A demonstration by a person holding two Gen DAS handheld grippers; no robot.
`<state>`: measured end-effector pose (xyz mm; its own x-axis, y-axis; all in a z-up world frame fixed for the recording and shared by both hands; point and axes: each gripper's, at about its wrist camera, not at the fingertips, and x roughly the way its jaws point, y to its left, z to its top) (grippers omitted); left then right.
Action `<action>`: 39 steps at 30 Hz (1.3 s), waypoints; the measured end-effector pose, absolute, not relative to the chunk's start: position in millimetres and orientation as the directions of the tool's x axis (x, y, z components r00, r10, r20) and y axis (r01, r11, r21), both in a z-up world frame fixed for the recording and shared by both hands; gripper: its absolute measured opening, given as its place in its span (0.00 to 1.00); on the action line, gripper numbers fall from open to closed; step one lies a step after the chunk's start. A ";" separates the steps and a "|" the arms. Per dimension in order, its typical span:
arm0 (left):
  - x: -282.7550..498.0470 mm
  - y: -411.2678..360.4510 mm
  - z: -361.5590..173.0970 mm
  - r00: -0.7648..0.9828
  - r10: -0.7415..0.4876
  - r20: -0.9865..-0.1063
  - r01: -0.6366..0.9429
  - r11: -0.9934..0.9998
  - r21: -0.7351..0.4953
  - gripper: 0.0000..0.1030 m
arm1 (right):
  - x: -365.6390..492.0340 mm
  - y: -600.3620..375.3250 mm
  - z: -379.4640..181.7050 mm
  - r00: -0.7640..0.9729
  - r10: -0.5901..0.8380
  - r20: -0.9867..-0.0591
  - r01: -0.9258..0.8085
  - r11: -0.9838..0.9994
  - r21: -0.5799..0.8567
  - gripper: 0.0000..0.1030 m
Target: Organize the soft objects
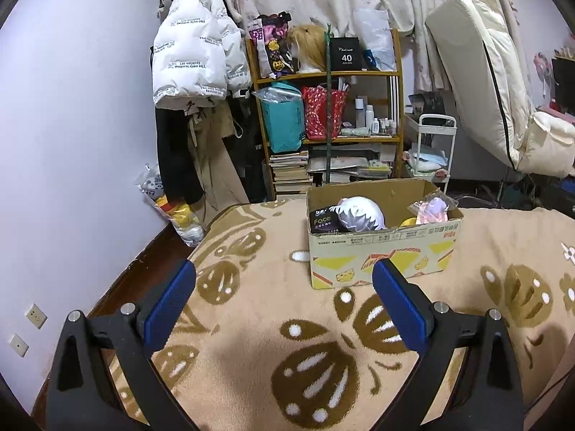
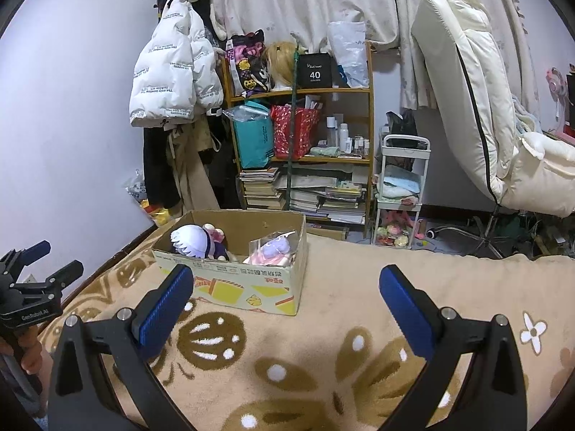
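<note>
Cluttered bedroom, seen over a beige blanket [image 1: 251, 377] patterned with brown leaf shapes. Centre of both wrist views: an open cardboard box [image 1: 381, 251] resting on that blanket, printed with yellow cheese wedges. Inside, at the left: a white-haired plush doll [image 1: 361, 213], face turned away and not visible. At the right of the box: a pink-and-lilac plush in a clear bag [image 2: 271, 249], details blurred behind the plastic. Wedged at the box's far left in the left wrist view: a dark tissue pack marked "Face" [image 1: 323, 223], partly hidden by the doll. Just visible between the two plushes: something yellow, too hidden to identify.

Lower foreground of the left wrist view: left gripper [image 1: 284, 305], blue pads spread wide, holding nothing, hovering over the blanket short of the box. Same pose for the right gripper [image 2: 287, 305] in its own view, fingers parted and empty. Left gripper again at the left edge of the right wrist view, cut off by the frame.

Behind, upper centre: wooden shelf [image 1: 327, 72] crammed with bags, bottles and stacked books. Upper left: white puffer jacket [image 1: 194, 54] hanging on the wall. Upper right: cream recliner chair [image 2: 478, 107], partly out of frame.
</note>
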<state>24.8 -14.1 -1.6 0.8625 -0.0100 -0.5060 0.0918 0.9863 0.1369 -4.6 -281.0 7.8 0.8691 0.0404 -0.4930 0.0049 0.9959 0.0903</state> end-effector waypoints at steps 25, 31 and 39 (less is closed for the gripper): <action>31.8 -14.6 -10.3 0.859 0.025 -0.511 0.058 0.988 0.147 0.95 | 2.7 -280.5 -0.9 0.854 0.037 -0.518 0.006 0.997 0.081 1.00; 31.8 -13.7 -9.8 0.859 0.024 -0.511 0.059 0.988 0.145 0.95 | 2.5 -281.6 0.0 0.854 0.041 -0.518 0.002 0.997 0.082 1.00; 30.6 -10.6 -8.5 0.862 0.018 -0.506 0.054 0.990 0.129 0.95 | 2.9 -281.9 0.1 0.854 0.041 -0.519 0.003 0.997 0.083 1.00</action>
<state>30.6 -10.6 -8.5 0.8623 0.0183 -0.5061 0.0544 0.9902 0.1285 2.9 -281.9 0.1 0.8538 0.0408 -0.5191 0.0027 0.9966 0.0827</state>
